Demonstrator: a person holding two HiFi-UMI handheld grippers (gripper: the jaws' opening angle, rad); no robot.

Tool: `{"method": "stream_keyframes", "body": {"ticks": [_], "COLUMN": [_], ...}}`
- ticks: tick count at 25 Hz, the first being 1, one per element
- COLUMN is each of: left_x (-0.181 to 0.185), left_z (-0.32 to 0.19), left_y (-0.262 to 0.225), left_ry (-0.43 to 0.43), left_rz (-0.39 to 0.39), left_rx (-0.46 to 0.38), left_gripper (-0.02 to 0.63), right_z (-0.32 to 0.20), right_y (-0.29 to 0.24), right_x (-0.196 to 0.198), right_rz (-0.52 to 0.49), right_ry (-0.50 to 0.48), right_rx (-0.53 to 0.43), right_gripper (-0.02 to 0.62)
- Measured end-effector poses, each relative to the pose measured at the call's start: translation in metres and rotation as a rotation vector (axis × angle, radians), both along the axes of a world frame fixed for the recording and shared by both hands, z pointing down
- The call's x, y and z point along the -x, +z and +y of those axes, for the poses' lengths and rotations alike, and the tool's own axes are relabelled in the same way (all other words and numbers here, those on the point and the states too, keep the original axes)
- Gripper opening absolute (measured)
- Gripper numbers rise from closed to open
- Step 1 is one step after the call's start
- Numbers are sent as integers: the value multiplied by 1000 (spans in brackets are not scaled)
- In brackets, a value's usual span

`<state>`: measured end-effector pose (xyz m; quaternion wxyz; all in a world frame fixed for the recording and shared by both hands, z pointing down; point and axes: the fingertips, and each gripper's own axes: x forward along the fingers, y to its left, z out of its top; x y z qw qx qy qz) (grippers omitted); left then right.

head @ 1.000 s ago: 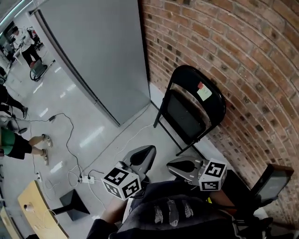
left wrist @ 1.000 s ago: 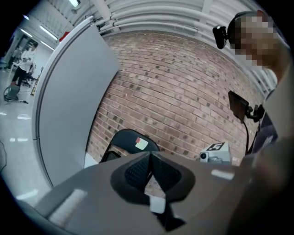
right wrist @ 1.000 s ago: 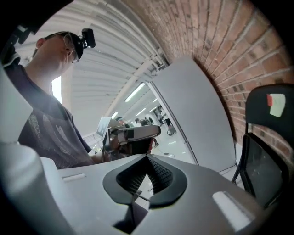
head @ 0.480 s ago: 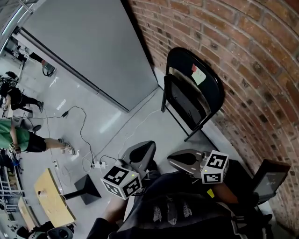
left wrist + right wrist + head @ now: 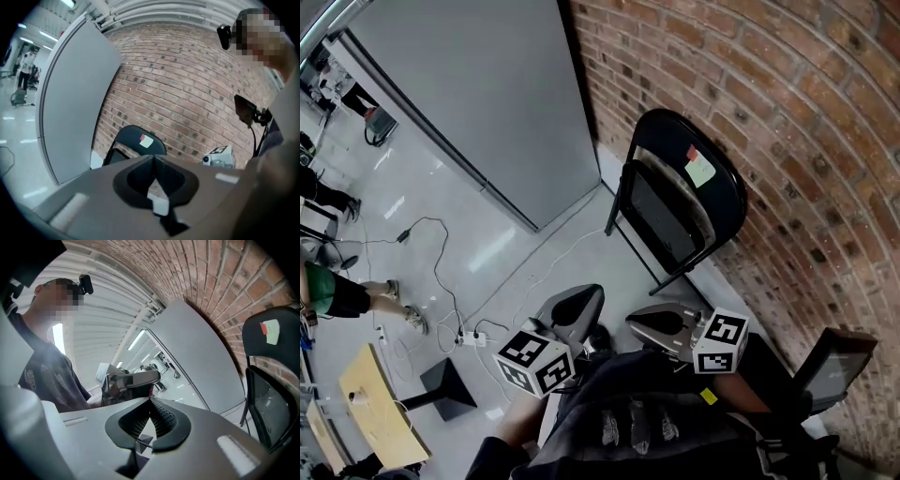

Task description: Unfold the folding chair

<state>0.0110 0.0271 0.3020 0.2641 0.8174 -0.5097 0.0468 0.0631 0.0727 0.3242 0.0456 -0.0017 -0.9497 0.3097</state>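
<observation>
A black folding chair [image 5: 675,202] leans folded against the brick wall, a pale sticker on its backrest. It also shows in the left gripper view [image 5: 136,145] and at the right edge of the right gripper view [image 5: 272,394]. My left gripper [image 5: 581,302] is held low and near my body, well short of the chair, its jaws shut with nothing between them [image 5: 153,159]. My right gripper [image 5: 658,322] hangs beside it, also shut and empty [image 5: 150,401]. Neither touches the chair.
A grey partition panel [image 5: 478,103] stands left of the chair against the brick wall [image 5: 787,122]. Cables and a power strip [image 5: 469,337] lie on the pale floor. A wooden board [image 5: 380,422] sits at lower left; a black stand with a screen [image 5: 830,370] at lower right. People stand far left.
The view swung between frames, and the chair sits about where it was. Both grippers stayed shut and drifted slightly left and down in the view.
</observation>
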Motion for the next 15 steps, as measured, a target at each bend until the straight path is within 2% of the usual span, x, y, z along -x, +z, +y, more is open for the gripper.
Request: {"method": "stream_keyframes", "body": {"ticks": [4,10,15], "left_x": [31,71,86], "left_z": [-11,-16,-18], "left_y": [-8,3,18], "left_ry": [20,70,109], "left_rz": [62,124,130], "left_rx": [-48,-61,-47], "left_gripper": [2,2,2], "right_z": [4,-5,-15], "right_y": [-4,-6,1], "right_x": [40,85,97], "right_rz": [66,163,243], "right_ry": [-13,47,98], "right_rx": [-61,-137,-202], "right_gripper": [2,2,2]}}
